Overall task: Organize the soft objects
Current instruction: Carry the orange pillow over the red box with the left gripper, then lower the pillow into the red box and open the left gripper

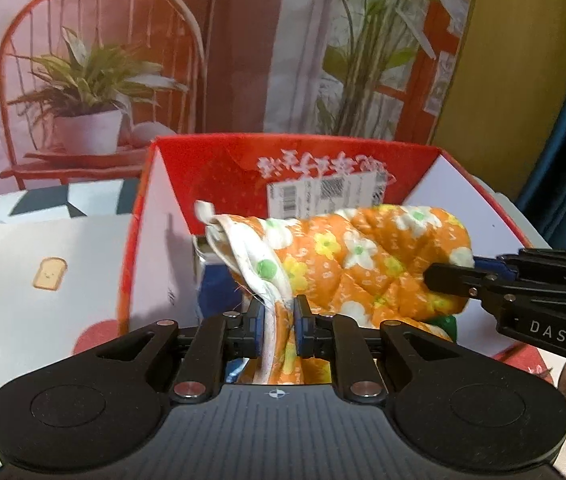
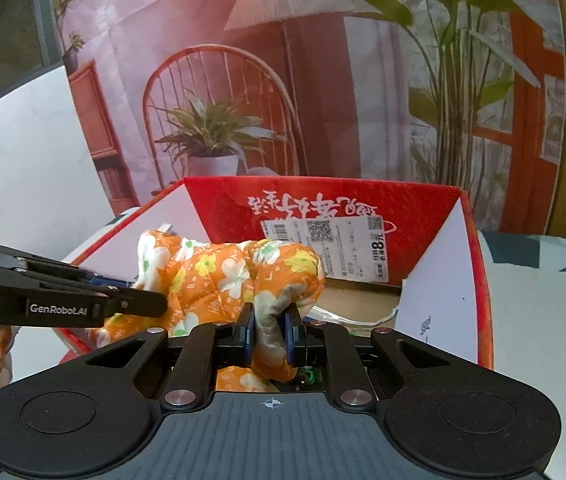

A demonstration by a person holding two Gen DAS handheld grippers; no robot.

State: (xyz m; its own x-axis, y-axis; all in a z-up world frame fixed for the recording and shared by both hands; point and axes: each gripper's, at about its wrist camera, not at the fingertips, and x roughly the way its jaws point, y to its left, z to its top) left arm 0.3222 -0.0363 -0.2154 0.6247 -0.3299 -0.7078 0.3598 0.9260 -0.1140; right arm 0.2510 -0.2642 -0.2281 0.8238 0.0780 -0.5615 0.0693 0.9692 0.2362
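I have both grippers on one item: an orange quilted cloth with a white and yellow flower print [image 1: 347, 264], rolled into a loose bundle and held over the open red cardboard box [image 1: 219, 168].

Left gripper [image 1: 279, 320]: the blue-padded jaws stand narrowly apart with the cloth's white-bound edge running between them. In the left wrist view the fabric fills the gap and touches both pads, so I read it as clamped on the cloth. No earlier view is at hand to judge any change.

Right gripper [image 2: 269, 332]: jaws close together, pinching a thick fold at the other end of the bundle. The fabric bulges out above and below the pads. From the left wrist view this gripper comes in from the right edge, its tips buried against the roll's end.

Position of the cloth: it spans between the two grippers, roughly level, above the box interior and in front of the box's far red wall, which bears white lettering and a printed shipping label [image 2: 335, 240]. Its lower folds hang down toward the box floor; I cannot tell whether they touch it. Something green [image 1: 445, 324] shows under the cloth, too hidden to identify.

The box sits on a tablecloth printed with toast and ice-lolly motifs [image 1: 47, 276]. A printed backdrop of a red chair and potted plants [image 1: 95, 92] stands behind.
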